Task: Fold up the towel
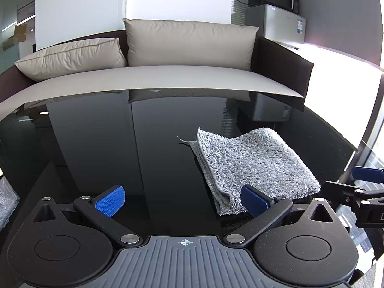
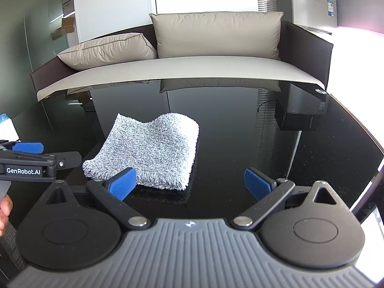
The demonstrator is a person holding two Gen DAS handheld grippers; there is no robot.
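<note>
A grey fluffy towel (image 1: pixel 252 165) lies folded in layers on the glossy black table (image 1: pixel 144 156). It also shows in the right wrist view (image 2: pixel 151 148), left of centre. My left gripper (image 1: pixel 183 201) is open and empty; its right pad sits just in front of the towel's near corner. My right gripper (image 2: pixel 190 187) is open and empty; its left pad is at the towel's near edge. Each gripper shows in the other's view, the right one (image 1: pixel 360 192) at the far right and the left one (image 2: pixel 36 160) at the far left.
A beige sofa (image 1: pixel 168 79) with two cushions stands behind the table. A small fridge (image 1: pixel 276 24) with a microwave on top is at the back right. Another piece of grey cloth (image 1: pixel 7 201) shows at the left edge. The table's right edge (image 1: pixel 348 144) is near the towel.
</note>
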